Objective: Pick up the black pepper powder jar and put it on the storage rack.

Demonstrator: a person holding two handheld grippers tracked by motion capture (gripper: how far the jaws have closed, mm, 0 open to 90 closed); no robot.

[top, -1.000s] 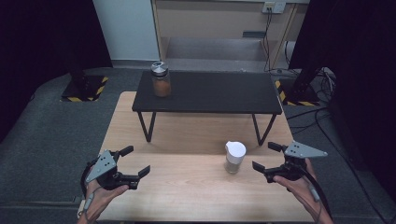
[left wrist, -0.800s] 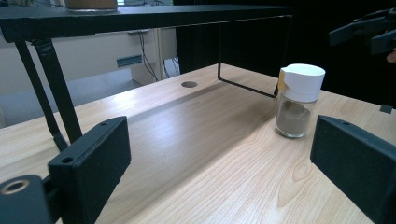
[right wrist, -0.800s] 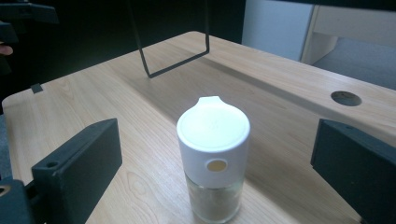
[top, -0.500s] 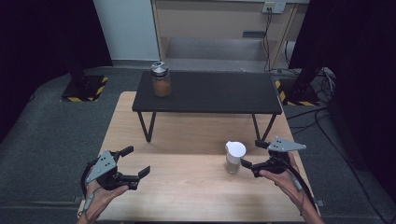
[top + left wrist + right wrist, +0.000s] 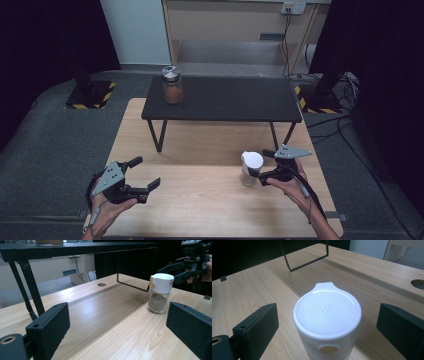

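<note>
Right gripper (image 5: 256, 174) jaws apart, just been closing around white-capped spice jar (image 5: 327, 322); needed centring before squeezing below cap.

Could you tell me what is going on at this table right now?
A person holds tongs in each hand. The right tongs sit around a white-capped spice jar on the wooden table; their jaws have just been closing but are not yet touching it. The left tongs wait open nearby.
</note>
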